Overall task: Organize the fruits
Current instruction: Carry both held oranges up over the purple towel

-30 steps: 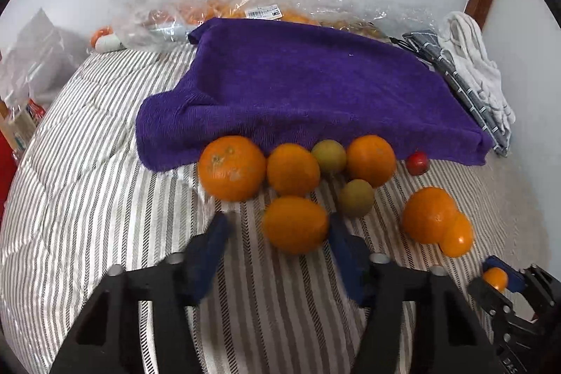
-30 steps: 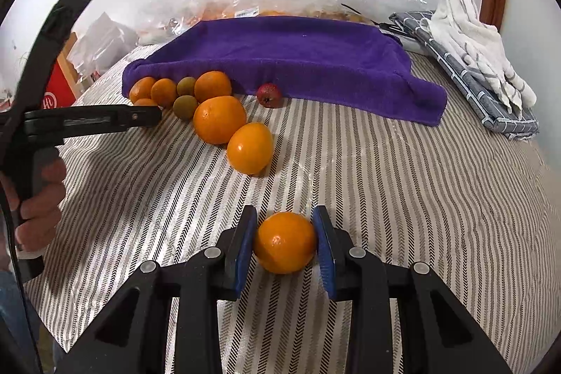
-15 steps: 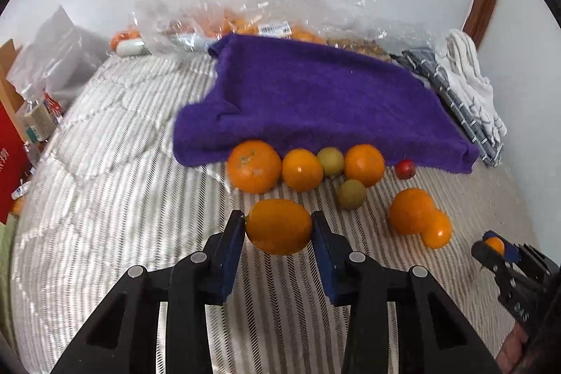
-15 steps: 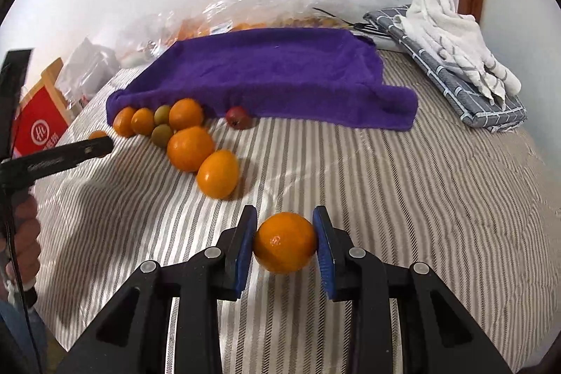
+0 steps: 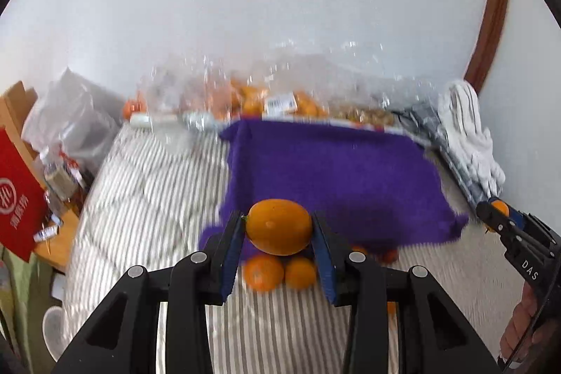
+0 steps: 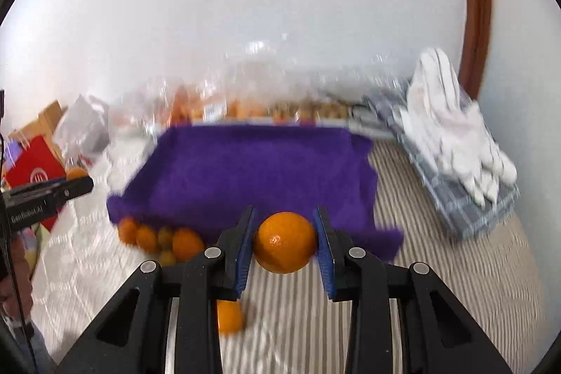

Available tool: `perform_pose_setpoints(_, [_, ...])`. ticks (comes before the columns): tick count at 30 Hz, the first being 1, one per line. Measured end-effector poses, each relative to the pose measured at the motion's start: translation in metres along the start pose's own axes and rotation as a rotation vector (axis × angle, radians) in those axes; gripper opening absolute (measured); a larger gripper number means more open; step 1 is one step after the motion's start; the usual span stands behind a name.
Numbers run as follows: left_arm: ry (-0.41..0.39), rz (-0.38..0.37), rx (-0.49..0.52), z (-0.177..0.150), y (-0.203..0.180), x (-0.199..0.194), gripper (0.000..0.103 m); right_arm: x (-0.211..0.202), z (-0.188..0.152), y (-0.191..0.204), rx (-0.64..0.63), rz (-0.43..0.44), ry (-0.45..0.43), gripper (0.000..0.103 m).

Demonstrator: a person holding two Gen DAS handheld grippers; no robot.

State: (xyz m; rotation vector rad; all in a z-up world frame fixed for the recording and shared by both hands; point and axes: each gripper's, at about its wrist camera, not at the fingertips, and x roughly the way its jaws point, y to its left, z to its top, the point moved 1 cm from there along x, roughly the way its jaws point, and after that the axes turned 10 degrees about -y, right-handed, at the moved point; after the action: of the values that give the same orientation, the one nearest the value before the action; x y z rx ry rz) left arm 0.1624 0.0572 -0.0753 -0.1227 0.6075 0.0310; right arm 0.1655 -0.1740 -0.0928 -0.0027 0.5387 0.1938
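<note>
I am looking across the striped bed cover, and the biggest thing lying ahead of both my claws is the purple towel, which is spreading across the far middle of the bed in front of the clear plastic bags by the wall. That towel is what the coming move is turning on: it is lying straight ahead of and below each claw, so I am judging that each fruit needs carrying forward and setting down there.

To the right, a folded grey cloth with white gloves is sitting clear of the towel. Along the towel's near edge the loose fruit pile is resting on the cover, on the near left in the right camera and just under my left claw in the left camera.

My left claw is clamping an oval orange, its long axis running across from pad to pad, and it is hanging over the towel's near left corner. My right claw is clamping a round orange over the towel's near right edge. One more small orange is lying on the cover below that claw.

Both claws look about equally close to the towel; the left is over its left part, the right over its right part.
</note>
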Motion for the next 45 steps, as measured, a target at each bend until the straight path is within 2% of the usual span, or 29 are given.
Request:
perform_pose_setpoints(5, [-0.041,0.015,0.004,0.041,-0.003,0.018,0.036,0.027,0.051,0.012,-0.011,0.02,-0.062,0.033])
perform_pose_setpoints(8, [-0.045,0.026,0.008,0.057,-0.005,0.035,0.036,0.047,0.07,0.015,-0.006,0.039,-0.085,0.033])
perform_pose_setpoints(17, [-0.057,0.049,-0.03,0.085,-0.004,0.092,0.036,0.116,0.095,0.008,0.056,0.049,-0.068,0.033])
perform_pose_setpoints(22, [-0.031,0.054,-0.011,0.075,-0.004,0.123,0.036,0.144,0.091,0.005,0.05,0.063,-0.051,0.033])
perform_pose_setpoints(25, [0.013,0.072,0.025,0.07,-0.01,0.142,0.036,0.164,0.081,0.002,0.036,0.063,0.007,0.033])
perform_pose_setpoints(33, [0.086,0.053,0.059,0.05,-0.022,0.175,0.036,0.188,0.061,-0.009,0.014,0.045,0.061,0.033])
perform_pose_setpoints(45, [0.143,0.063,0.034,0.031,-0.012,0.199,0.036,0.215,0.042,-0.019,0.005,0.028,0.131,0.033])
